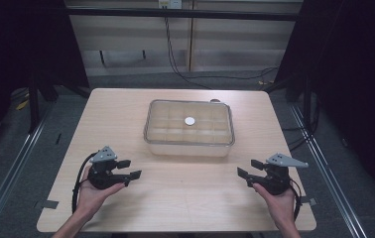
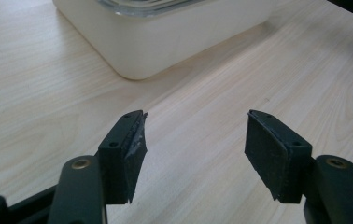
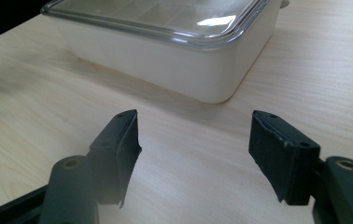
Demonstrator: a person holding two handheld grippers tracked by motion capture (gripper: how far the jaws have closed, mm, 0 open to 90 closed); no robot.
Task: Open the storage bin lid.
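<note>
1. While resting near the middle of the pale wooden table (image 1: 126, 208), sits square to the person's edge: a cream rectangular plastic box (image 1: 189, 148) under a clear lid (image 1: 165, 119) with a small round white knob (image 1: 190, 121) at its centre.
2. Shows a grid of compartments faintly through the lid in the high view; contents too faint to tell.
3. Held low above the table at the near left, well short of the box: left gripper (image 1: 130, 168), black, two-jawed, topped by a grey three-cornered plate (image 1: 104, 155), cupped from below by the left hand (image 1: 93, 196).
4. Points rightward and slightly away, toward the box's near left corner (image 2: 135, 70).
5. Stands with jaws apart, pads (image 2: 132, 156) bare, only wood grain between them.
6. Held at the near right, also well apart from the box: right gripper (image 1: 249, 168), with its own grey plate (image 1: 285, 160), carried by the right hand (image 1: 280, 201).
7. Points leftward, toward the box's near right corner (image 3: 219, 88).
8. Likewise spread, pads (image 3: 270, 156) gripping nothing, plain tabletop in the gap.
9. Lies beyond both sets of fingertips in each gripper view, untouched by either: the box, lid seated flat on its rim.
10. Trails from the left gripper down past the wrist: black cable (image 1: 76, 186).
</note>
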